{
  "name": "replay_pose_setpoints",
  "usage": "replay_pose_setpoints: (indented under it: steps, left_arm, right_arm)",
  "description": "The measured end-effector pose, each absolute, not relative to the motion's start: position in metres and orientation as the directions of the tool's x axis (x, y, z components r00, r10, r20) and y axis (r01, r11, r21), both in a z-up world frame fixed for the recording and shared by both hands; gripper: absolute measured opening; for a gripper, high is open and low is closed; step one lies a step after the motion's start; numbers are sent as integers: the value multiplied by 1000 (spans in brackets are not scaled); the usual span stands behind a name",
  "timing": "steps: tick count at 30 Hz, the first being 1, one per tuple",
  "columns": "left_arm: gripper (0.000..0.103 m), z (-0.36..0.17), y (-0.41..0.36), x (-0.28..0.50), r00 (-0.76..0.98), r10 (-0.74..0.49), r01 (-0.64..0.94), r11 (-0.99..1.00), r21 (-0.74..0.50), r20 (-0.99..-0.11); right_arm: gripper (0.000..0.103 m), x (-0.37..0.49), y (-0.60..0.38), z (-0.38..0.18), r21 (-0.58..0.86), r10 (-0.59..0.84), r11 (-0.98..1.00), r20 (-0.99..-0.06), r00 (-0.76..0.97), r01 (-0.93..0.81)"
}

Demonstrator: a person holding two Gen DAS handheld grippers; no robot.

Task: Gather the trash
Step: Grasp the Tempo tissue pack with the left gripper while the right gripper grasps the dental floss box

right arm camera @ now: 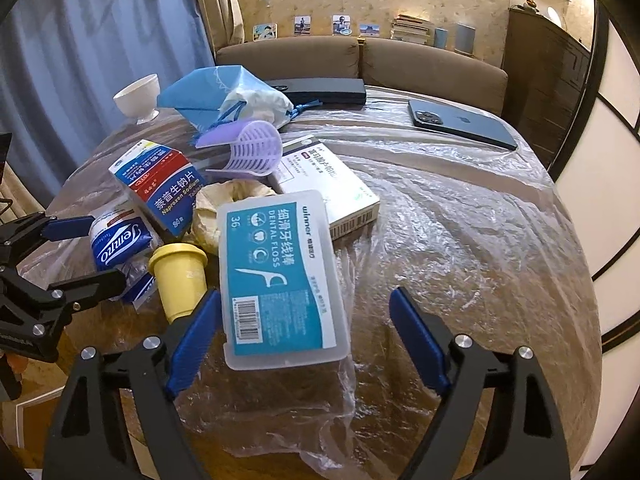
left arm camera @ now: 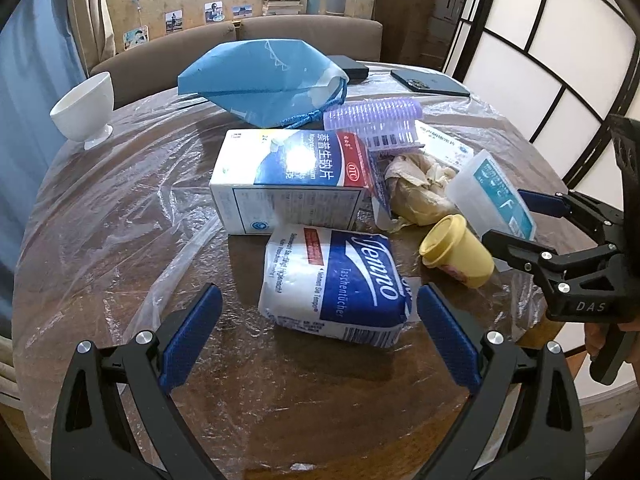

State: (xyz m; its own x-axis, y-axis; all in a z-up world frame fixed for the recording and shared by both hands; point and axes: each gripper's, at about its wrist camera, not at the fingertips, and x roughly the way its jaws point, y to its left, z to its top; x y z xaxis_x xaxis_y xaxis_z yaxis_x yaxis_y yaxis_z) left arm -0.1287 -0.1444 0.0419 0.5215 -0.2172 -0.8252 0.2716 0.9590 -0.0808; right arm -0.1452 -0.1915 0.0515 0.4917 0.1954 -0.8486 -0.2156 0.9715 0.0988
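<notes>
Trash pile uncollected on table. Left gripper spread wide around tissue pack, no contact. Right gripper unclenched astride floss box, right of pack.

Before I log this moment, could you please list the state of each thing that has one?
Left claw: open, tissue pack just ahead, untouched.
Right claw: open, dental floss box between its fingers.
Yellow cup: lid on, lying tilted.
White bowl: upright.
Blue drawstring bag: mouth open.
Phone: face down.
</notes>
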Motion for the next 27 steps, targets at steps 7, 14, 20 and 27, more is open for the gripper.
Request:
replay_pose_setpoints:
  steps: [7,14,20,27]
  left_arm:
    - [99,37,-144,-128,519,-220,271,959,-85,-826]
    - [84,38,-150,-127,534,-212,301,952,-50,-819]
    - [74,39,-153,-128,539,-211,316,948,-37,-816]
    - [60,41,-154,-129,547,-205,314,949,-27,-811]
  right_arm:
    - [72,-143,-185,48,98,205,966,-855,477,-240]
    - [66,-141,-184,48,96,208,964,-851,482,-247]
    - [62,-142,-179,47,54,187,961,-852,489,-273]
    - [54,-145,-175,48,42,184,958,-848,497,-284]
